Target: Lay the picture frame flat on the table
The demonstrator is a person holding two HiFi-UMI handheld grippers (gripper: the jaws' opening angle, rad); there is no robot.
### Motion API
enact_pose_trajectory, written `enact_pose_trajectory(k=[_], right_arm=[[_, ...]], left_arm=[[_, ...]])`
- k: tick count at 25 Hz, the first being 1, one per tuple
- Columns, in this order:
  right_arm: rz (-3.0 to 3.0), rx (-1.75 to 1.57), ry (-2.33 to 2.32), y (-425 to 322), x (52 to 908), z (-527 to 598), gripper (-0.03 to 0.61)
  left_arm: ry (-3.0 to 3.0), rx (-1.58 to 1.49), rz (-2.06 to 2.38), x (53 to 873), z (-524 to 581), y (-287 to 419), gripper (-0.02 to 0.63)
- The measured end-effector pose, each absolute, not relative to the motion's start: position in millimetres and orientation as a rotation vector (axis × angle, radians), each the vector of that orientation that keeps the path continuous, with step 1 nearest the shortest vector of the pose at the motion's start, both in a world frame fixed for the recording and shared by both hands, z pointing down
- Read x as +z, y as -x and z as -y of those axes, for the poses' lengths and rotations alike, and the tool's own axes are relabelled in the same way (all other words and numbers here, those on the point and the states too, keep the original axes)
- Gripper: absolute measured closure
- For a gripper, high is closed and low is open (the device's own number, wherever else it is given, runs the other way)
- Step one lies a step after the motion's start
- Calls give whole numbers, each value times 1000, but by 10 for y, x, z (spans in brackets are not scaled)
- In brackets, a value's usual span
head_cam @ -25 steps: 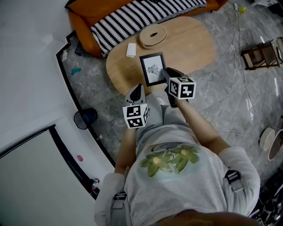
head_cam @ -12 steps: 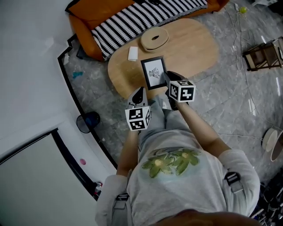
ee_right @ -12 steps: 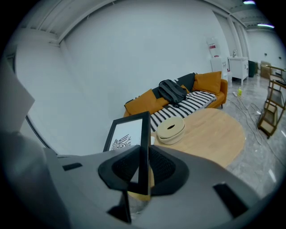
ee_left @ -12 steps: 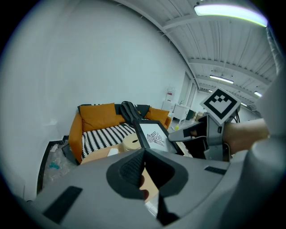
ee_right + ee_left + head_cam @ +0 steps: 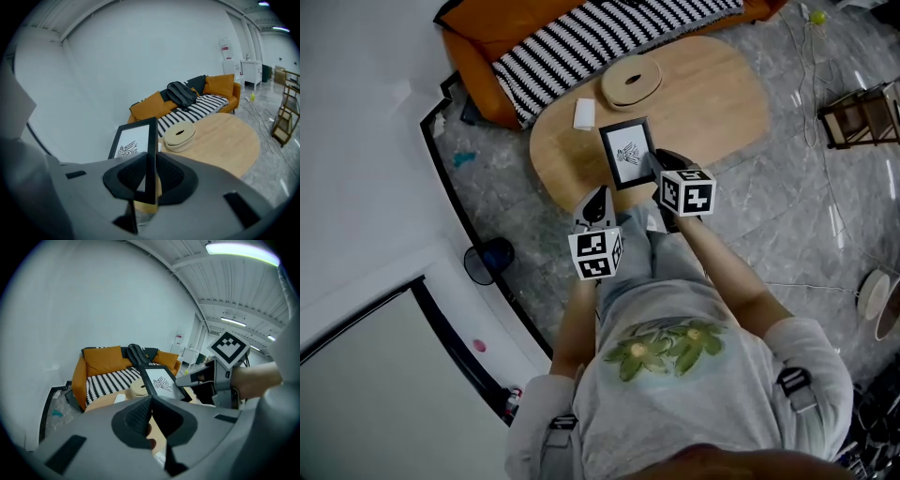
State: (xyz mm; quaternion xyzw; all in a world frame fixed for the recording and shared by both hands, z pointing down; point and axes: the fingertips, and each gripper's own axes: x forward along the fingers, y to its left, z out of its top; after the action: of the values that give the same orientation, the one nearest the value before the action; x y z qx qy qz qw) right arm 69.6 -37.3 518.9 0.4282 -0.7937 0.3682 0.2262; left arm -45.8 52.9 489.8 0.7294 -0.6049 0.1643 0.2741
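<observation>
The black picture frame (image 5: 628,153) with a white print hangs over the near part of the oval wooden table (image 5: 712,94). My right gripper (image 5: 654,167) is shut on the frame's near right edge. In the right gripper view the frame (image 5: 136,140) stands edge-on and upright between the pads of that gripper (image 5: 150,180). My left gripper (image 5: 596,202) hovers at the table's near edge, left of the frame and apart from it. Its jaws meet at the tips with nothing between them (image 5: 151,416). The left gripper view shows the frame (image 5: 159,382) tilted, gripped by the right gripper (image 5: 187,379).
A round beige container (image 5: 630,80) and a small white box (image 5: 584,113) lie on the table beyond the frame. Behind stands an orange sofa (image 5: 478,37) with a striped blanket. A dark bin (image 5: 487,255) is on the floor at left, a wooden rack (image 5: 862,112) at right.
Almost nothing differs. The frame stays in my right gripper at the same tilt, and both grippers keep their places by the table's near edge.
</observation>
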Motion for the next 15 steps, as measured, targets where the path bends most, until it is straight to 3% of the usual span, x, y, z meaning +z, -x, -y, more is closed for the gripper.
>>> enact_pose_trajectory(k=[15], right_arm=[[2128, 1027, -1179, -616, 5484, 540, 506]], left_arm=[[-1934, 449, 1578, 5146, -316, 587, 598]])
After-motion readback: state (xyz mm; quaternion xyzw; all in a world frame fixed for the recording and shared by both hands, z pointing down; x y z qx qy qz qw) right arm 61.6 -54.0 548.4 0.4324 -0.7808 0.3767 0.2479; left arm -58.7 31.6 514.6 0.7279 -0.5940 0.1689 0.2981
